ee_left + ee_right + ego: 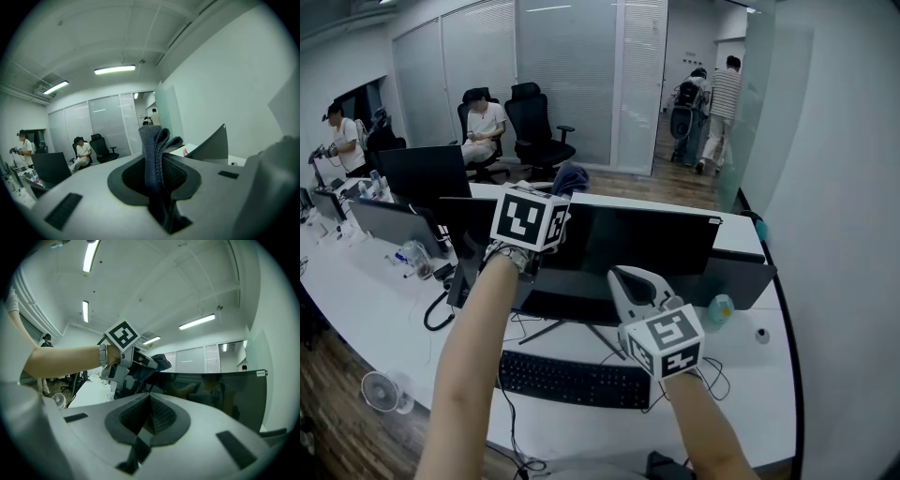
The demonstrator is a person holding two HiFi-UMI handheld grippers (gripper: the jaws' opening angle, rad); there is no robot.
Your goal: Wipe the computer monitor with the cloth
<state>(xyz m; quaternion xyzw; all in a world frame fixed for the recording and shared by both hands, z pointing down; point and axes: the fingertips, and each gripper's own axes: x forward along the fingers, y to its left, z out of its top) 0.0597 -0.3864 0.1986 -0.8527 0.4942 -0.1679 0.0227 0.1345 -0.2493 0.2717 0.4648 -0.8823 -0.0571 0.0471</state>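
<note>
The black monitor [656, 240] stands in the middle of the white desk [750, 394], screen dark. My left gripper [555, 201] is raised at the monitor's top left corner, shut on a dark blue cloth [571, 177]. In the left gripper view the folded cloth [153, 149] sticks up from between the closed jaws of the gripper [157, 174]. My right gripper [624, 277] is lower, in front of the screen's lower middle, shut with nothing in it. The right gripper view shows its jaws [149, 411] closed, the screen [218, 394] ahead, and the left gripper [135, 363] with the cloth [158, 363].
A black keyboard [574, 380] and cables lie on the desk in front of the monitor. A teal bottle [720, 309] stands at its right. Other monitors [424, 174] and clutter fill the desk to the left. A small fan [384, 392] sits on the floor. People sit and stand farther back.
</note>
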